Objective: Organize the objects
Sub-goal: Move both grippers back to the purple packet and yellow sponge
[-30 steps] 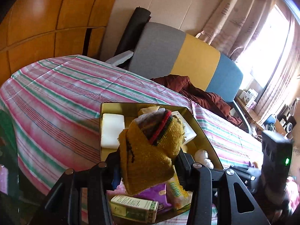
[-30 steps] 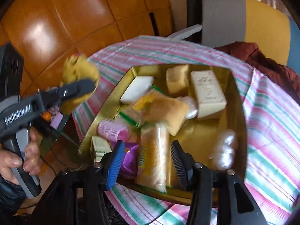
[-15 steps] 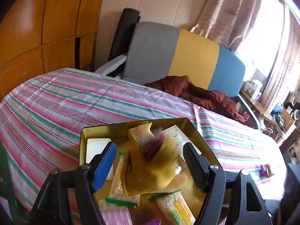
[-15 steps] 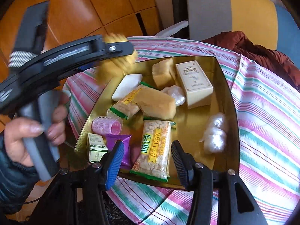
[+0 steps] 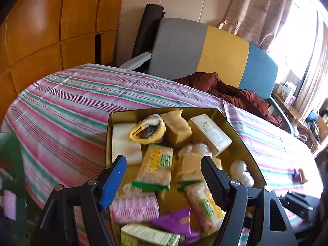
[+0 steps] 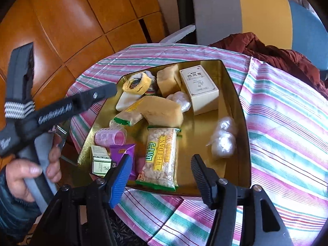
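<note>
Black and blue ribbed fingers of our left gripper (image 5: 163,176) stand wide at the bottom of the left wrist view, having just been opening, with nothing between them. A second ago they clamped the yellow knitted sock (image 5: 147,130); now it lies released in the gold tin tray (image 5: 244,143), toward the upper left of that frame, resting on the white soap bar (image 5: 123,143) beside the yellow sponge (image 5: 177,128). In the right wrist view, our right gripper (image 6: 160,171) has also been opening, its fingers moderately apart and empty, low in the frame over the Weidan snack packet (image 6: 161,158). We judge the sock sorted and the packet next. Beyond the tray, the striped cloth (image 5: 67,102) covers the desk.
</note>
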Available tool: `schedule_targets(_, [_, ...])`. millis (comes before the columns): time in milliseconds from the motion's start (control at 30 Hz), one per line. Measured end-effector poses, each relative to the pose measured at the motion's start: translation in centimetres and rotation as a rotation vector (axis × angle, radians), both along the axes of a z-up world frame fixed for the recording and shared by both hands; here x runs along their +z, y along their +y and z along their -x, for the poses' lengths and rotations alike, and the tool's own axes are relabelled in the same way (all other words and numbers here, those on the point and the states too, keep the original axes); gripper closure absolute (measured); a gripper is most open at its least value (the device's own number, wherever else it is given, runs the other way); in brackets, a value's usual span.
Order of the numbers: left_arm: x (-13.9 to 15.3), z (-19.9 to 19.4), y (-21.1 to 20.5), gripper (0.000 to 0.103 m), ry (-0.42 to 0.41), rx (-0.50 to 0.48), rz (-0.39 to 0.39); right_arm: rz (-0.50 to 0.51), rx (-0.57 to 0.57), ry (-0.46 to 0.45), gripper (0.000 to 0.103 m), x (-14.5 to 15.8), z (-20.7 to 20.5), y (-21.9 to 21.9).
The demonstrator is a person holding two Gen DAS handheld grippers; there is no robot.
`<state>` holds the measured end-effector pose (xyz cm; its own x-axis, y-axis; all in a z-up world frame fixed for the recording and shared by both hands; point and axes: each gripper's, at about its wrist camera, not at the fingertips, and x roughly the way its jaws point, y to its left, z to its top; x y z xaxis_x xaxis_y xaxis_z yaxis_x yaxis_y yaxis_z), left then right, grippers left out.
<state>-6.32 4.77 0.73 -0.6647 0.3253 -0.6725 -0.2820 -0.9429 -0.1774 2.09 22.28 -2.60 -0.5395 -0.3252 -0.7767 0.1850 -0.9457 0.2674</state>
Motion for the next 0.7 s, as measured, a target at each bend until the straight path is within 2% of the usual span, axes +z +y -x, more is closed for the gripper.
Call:
schedule_targets(333, [0.8, -3.0, 1.1, 0.026, 0.053, -0.022, 0.054, -0.031, -0.045, 0.016, 0.040, 0.3, -1.0, 0.8])
schedule_targets(533, [0.6, -3.7, 1.6, 0.026, 0.045, -0.038, 0.060, -0.041, -0.067, 0.022, 0.038, 0.5, -1.3, 1.3])
schedule_targets(600, [0.6, -3.9, 1.7, 0.026, 0.045, -0.038, 0.064, -0.046, -0.074, 0.025, 0.029, 0.6, -1.3, 1.4])
schedule_targets(700, [0.6, -4.2, 1.9, 0.026, 0.047, -0.045, 0.068, -0.048, -0.082, 0.029, 0.029, 0.6, -1.4, 1.7])
